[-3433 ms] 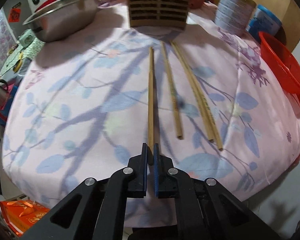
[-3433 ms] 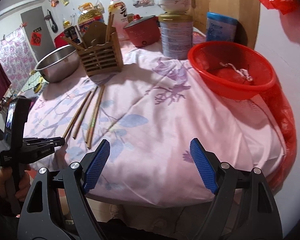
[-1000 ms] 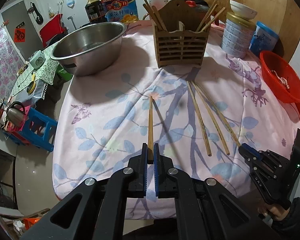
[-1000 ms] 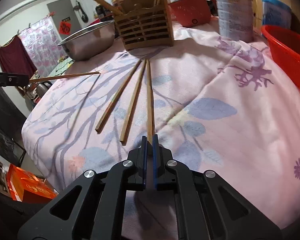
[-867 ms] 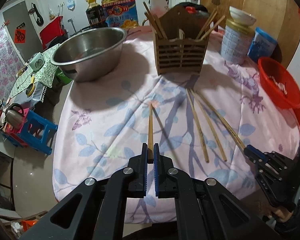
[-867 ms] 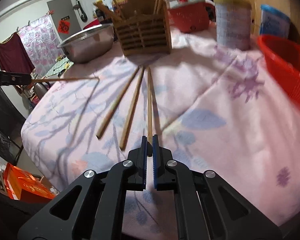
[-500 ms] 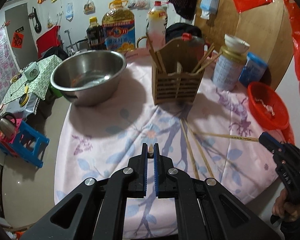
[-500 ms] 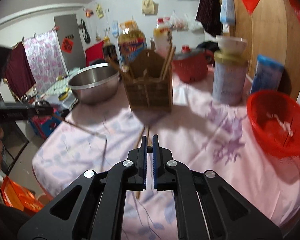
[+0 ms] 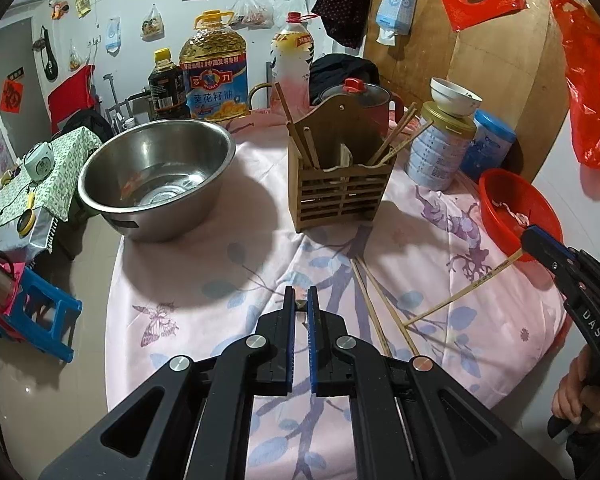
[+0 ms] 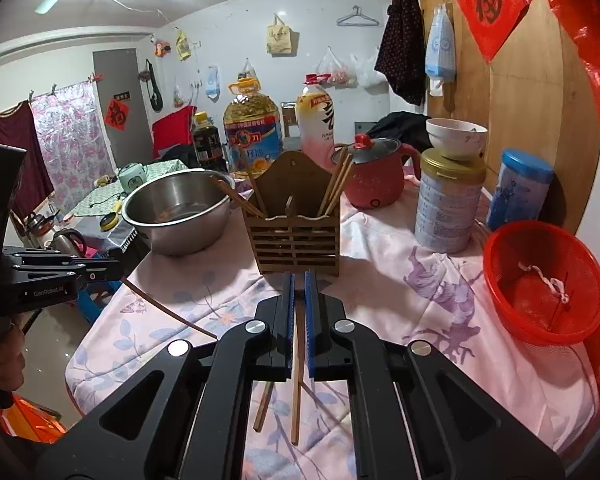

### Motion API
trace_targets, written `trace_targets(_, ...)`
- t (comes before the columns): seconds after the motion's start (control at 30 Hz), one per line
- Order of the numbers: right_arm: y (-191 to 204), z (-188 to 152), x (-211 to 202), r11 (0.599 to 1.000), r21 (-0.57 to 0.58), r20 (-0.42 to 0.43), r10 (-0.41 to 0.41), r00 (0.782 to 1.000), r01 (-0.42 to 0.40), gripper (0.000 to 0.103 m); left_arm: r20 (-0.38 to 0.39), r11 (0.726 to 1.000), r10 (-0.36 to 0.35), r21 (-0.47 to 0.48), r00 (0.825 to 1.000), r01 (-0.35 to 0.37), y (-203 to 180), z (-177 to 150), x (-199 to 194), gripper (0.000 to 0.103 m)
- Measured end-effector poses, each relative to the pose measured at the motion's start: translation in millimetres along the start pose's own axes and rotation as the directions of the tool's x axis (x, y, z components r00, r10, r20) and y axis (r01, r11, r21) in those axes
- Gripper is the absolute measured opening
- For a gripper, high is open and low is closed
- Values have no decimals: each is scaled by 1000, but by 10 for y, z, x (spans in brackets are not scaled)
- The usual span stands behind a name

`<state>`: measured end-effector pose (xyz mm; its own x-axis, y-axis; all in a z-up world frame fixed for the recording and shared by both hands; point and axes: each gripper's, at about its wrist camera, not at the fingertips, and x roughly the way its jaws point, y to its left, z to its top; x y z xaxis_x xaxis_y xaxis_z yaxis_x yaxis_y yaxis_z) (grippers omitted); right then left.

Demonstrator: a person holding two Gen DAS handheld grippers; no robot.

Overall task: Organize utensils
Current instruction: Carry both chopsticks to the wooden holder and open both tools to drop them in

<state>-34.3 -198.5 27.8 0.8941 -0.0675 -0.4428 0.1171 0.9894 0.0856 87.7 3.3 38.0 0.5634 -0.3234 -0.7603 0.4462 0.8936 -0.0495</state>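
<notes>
Above floral tablecloth, each gripper clamps one chopstick pointing toward the holder.

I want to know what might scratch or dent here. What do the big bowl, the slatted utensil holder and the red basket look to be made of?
Big bowl: probably stainless steel, shiny grey with mirror-like reflections. Slatted utensil holder: looks like wood or bamboo, matte brown, cut slats. Red basket: likely plastic, glossy red, fine moulded mesh.

bowl: shiny bare metal
slatted holder: matt wood
basket: glossy red plastic mesh
surface cover: smooth printed cloth
</notes>
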Motion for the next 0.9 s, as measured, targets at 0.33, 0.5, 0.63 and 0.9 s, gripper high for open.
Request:
trace_targets(0.33, -223, 225, 372, 990, -51, -36, 130, 991, -132, 6, 4, 992, 68, -106, 998, -68, -45, 219, 120, 6)
trace_targets(0.5, -383, 283, 378, 988, -31, -18, 154, 988, -154, 6, 13, 991, 78, -112, 997, -76, -140, 342, 118, 6)
trace_targets(0.63, -468, 402, 319, 987, -23, 22, 158, 987, -157, 6, 32, 993, 71, -98, 997, -67, -204, 447, 65, 6)
trace_targets(0.9, -541, 567, 161, 989, 7, 95, 145, 985, -146, 6, 66, 998, 47, -47, 997, -44, -310, 667, 2, 6)
